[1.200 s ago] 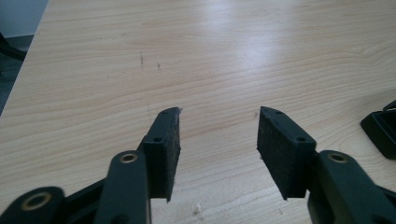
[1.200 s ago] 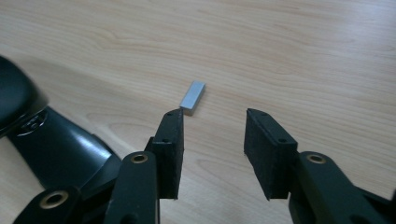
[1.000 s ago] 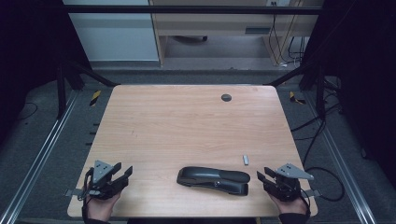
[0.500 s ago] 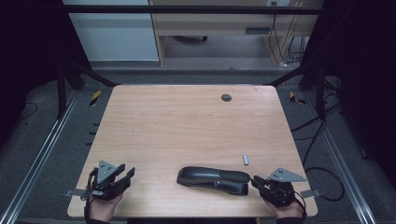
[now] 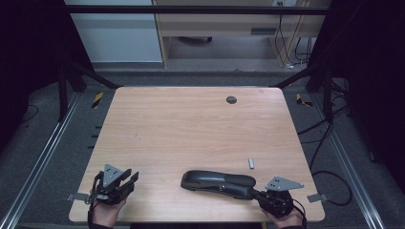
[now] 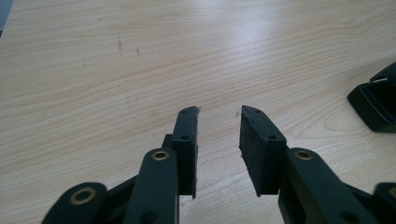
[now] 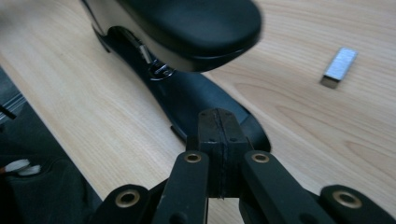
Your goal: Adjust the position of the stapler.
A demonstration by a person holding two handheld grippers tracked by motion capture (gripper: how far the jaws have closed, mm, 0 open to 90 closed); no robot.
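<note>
While the right gripper (image 5: 260,194) has just closed its jaws on nothing, tips at the stapler's (image 5: 217,181) rear end near the surface's (image 5: 191,124) front edge, press gently, steadying it; the left gripper (image 5: 130,180), half-open and closing on nothing, waits near the front-left corner.

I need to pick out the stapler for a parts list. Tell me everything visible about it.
The stapler is long, black and looks like plastic, with a rounded top arm over a flat base; metal shows at the hinge between them. It lies flat near the table's near edge, lengthwise across it. The right hand-held gripper, jaws shut, sits at its rear base end.
</note>
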